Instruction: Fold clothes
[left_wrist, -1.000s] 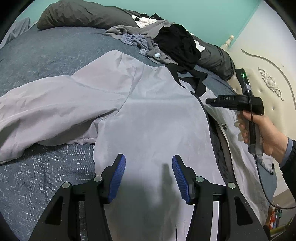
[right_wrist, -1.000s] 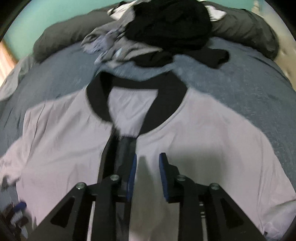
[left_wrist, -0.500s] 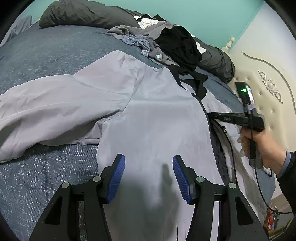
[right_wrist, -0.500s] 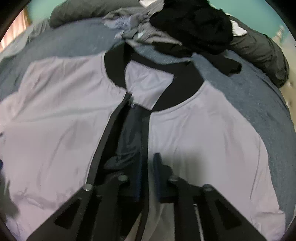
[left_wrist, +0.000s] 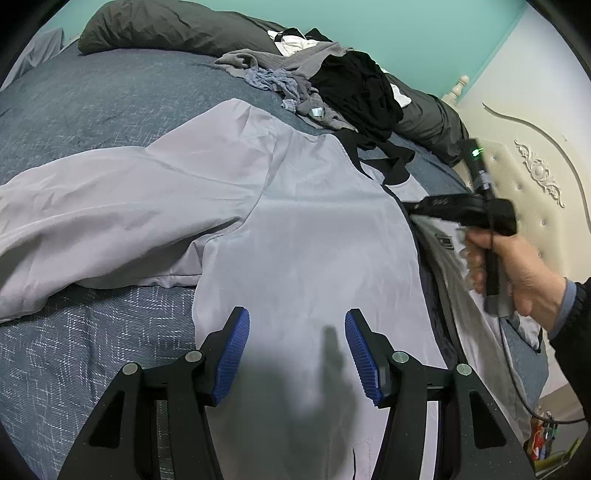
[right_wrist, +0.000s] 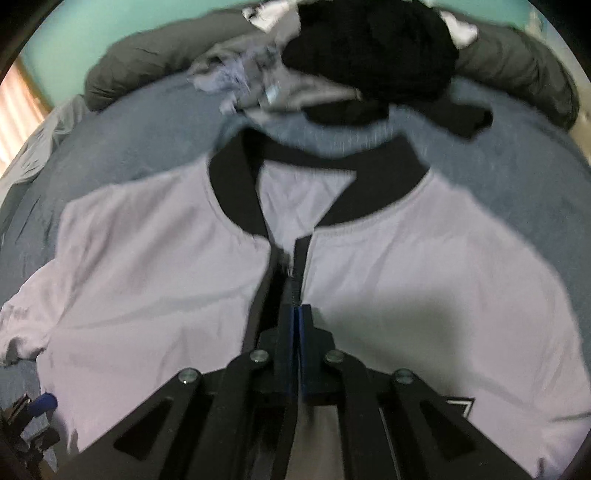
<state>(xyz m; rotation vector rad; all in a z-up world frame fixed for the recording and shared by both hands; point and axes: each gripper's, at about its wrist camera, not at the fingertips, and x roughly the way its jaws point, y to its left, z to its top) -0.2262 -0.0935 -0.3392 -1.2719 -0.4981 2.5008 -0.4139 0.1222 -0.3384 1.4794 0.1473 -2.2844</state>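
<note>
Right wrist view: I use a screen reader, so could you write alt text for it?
The right gripper is shut on the zipper edge of a pale lilac jacket with a black collar, spread on a blue bed. A clothes pile lies beyond.

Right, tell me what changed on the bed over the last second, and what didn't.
The right tongs came down onto the lilac jacket's open front and closed from apart to shut at the right panel's zipper edge; whether they pinch it is hard to tell. The left tongs kept still, open above the jacket. The clothes pile stayed put.
</note>
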